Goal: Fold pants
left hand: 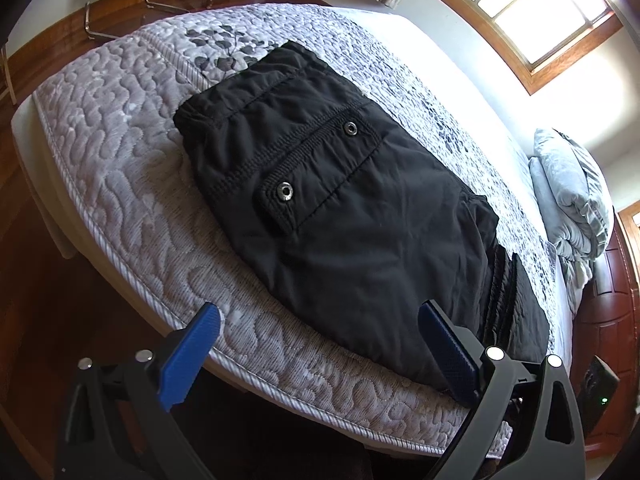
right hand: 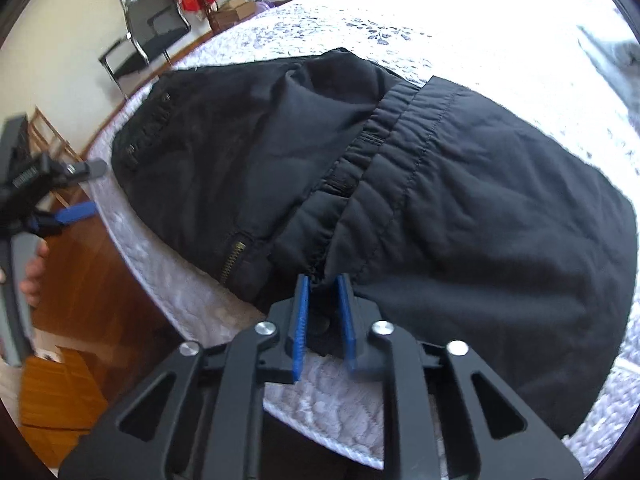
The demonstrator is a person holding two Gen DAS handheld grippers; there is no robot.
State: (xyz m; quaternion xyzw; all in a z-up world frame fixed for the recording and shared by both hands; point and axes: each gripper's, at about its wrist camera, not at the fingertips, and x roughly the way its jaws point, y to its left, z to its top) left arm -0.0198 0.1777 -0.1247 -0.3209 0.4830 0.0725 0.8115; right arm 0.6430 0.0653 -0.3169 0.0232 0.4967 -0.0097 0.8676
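The black pants (left hand: 320, 184) lie folded on the quilted bed, a snap-button pocket flap facing up. My left gripper (left hand: 320, 320) is open and empty, its blue pads spread wide at the near edge of the pants. In the right wrist view the pants (right hand: 460, 200) show their elastic waistband and a zipper. My right gripper (right hand: 323, 284) is shut on a bunch of the black fabric at the waistband's near edge. The left gripper (right hand: 80, 188) shows at the far left of that view, held in a hand, off the bed's edge.
The bed (left hand: 120, 168) has a grey quilted cover with a corded edge. A folded grey blanket and pillow (left hand: 572, 200) lie at the head. A chrome chair (right hand: 152, 28), boxes and wooden floor (right hand: 80, 280) surround the bed. A window (left hand: 540, 8) is behind.
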